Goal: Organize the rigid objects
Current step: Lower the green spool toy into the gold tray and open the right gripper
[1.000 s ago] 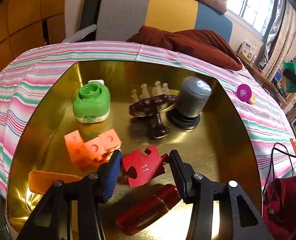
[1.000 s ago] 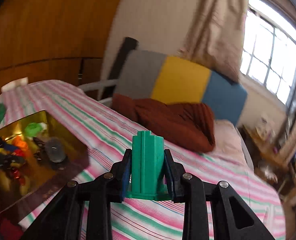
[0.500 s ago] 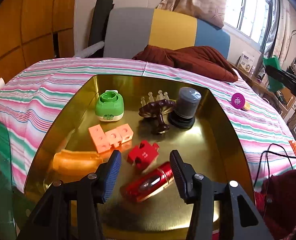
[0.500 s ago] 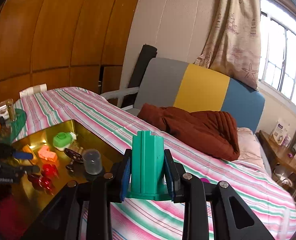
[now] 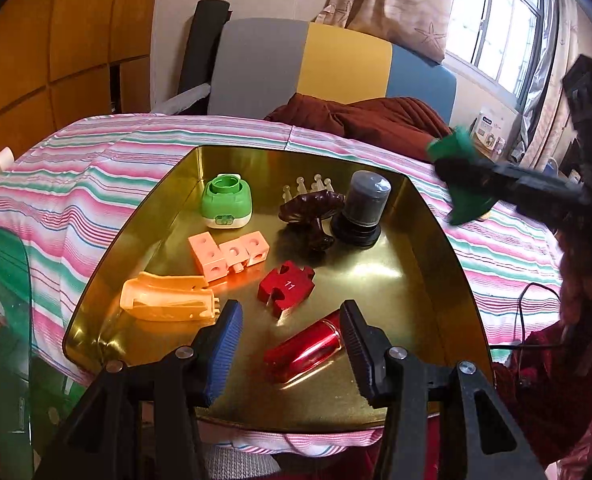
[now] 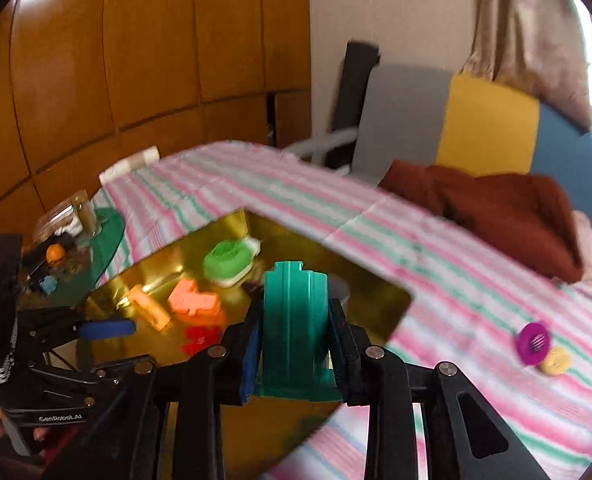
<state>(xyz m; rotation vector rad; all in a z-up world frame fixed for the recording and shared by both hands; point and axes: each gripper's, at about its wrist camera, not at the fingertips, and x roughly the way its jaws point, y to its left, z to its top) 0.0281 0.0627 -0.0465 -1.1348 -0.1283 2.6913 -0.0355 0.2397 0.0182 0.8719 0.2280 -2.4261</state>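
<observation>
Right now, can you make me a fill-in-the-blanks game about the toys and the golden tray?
1. The right gripper is shut on a tall ____ block.
2. The red puzzle piece in the tray shows the number ____.
3. The purple disc lies on the striped ____, outside the tray.
4. The left gripper is open and holds ____.

Missing words: green; 11; cloth; nothing

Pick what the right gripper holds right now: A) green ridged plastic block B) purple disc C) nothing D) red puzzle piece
A: the right gripper is shut on the green ridged block, above the gold tray; the purple disc lies on the striped cloth.
</observation>
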